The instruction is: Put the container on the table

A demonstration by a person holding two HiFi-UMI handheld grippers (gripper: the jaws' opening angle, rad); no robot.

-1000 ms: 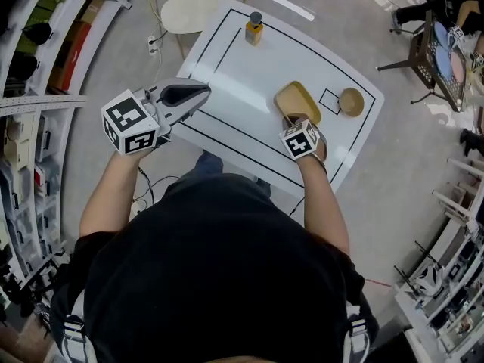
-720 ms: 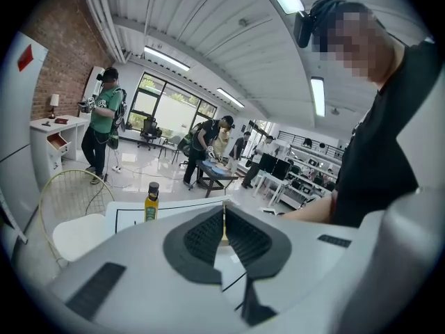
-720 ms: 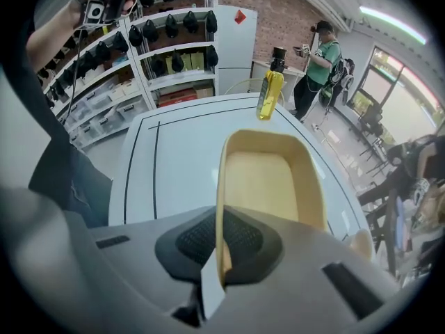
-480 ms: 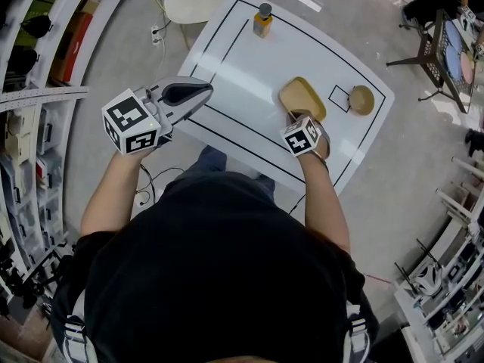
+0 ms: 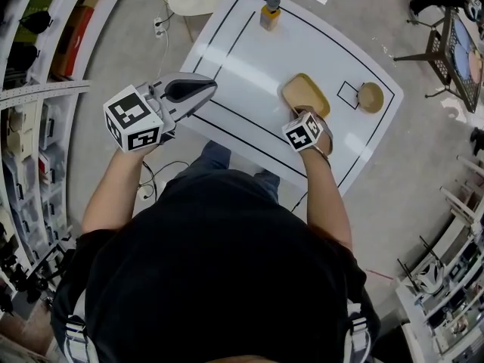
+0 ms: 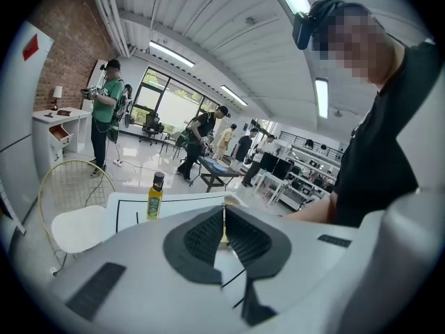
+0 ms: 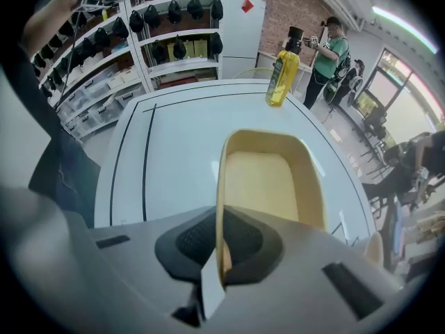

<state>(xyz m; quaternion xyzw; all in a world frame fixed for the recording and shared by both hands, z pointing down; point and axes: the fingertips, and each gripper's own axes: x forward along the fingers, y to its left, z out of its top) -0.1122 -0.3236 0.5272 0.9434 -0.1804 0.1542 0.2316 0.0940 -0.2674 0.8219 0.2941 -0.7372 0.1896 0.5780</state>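
Between you and the bottle: container pinched by its rim
Your right gripper is clamped on the near rim; whether the base touches the table I cannot tell. Lower it level, seat it flat, then release. Your left gripper, closed and empty, hangs left of the bottle

the left arm is bent, and it holds the left gripper up high at the left side. its jaws are pressed together with nothing in them. the right arm reaches forward. the right gripper is lower, its jaws pinched on the near rim of the container.
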